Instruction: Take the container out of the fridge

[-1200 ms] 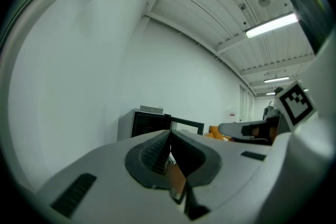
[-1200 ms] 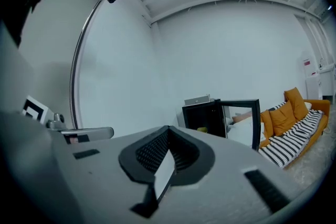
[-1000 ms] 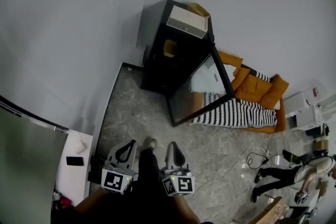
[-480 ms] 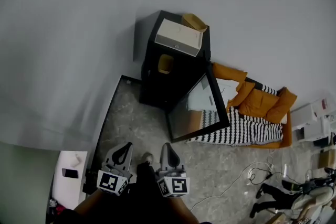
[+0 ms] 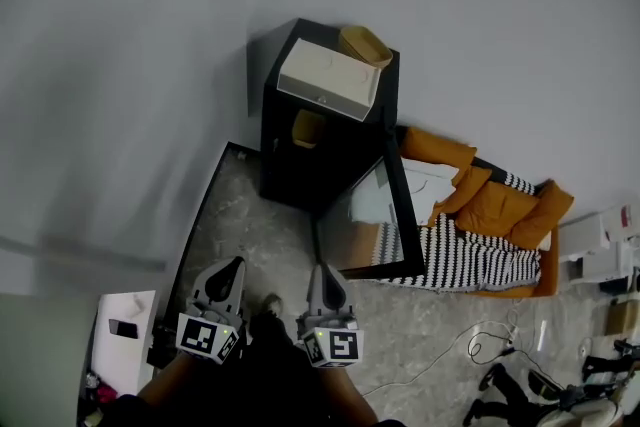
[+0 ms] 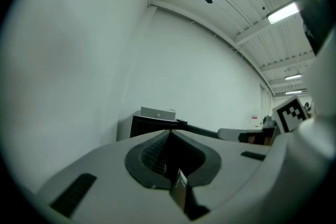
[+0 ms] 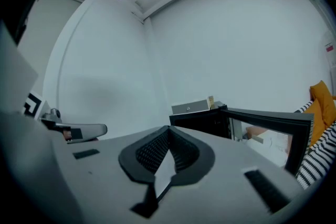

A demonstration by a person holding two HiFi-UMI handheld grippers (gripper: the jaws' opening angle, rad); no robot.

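Gaping boxy black fridge (image 5: 288, 170), glass door (image 5: 372, 220); yellowish container (image 5: 305, 128) inside.

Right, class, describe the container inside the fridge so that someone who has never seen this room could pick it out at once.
Find the black fridge against the white wall, its glass door swung open. Look into the upper part of its dark interior for the yellowish container. Unlike the white box and the tan bowl, which rest on top, it sits inside.
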